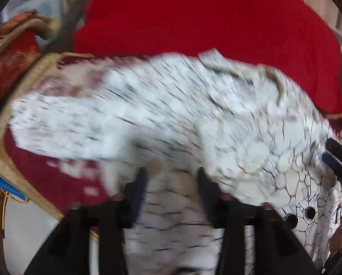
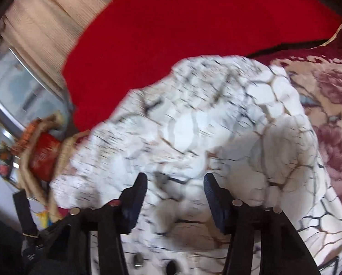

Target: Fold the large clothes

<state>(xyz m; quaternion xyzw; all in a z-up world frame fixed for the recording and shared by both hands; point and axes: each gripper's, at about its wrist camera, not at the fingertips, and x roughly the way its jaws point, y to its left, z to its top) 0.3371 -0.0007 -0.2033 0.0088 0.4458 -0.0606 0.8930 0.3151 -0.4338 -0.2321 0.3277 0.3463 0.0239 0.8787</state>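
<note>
A large white garment (image 1: pixel 194 119) with a black and tan crackle print lies bunched on a floral blanket; it also fills the right wrist view (image 2: pixel 194 133). Two dark buttons (image 1: pixel 301 214) show near its right edge. My left gripper (image 1: pixel 171 178) is open, with the cloth lying between and under its fingers. My right gripper (image 2: pixel 175 183) is open too, its fingers spread over the bunched cloth. The right gripper's finger (image 1: pixel 338 160) shows at the right edge of the left wrist view, against the garment. Both views are motion-blurred.
A plain red cloth (image 1: pixel 205 18) covers the surface beyond the garment. The maroon floral blanket (image 2: pixel 331 105) with a tan border (image 1: pixel 1 137) lies beneath. A beige cushion (image 2: pixel 47 20) and a red tasselled item (image 2: pixel 42 158) sit at the left.
</note>
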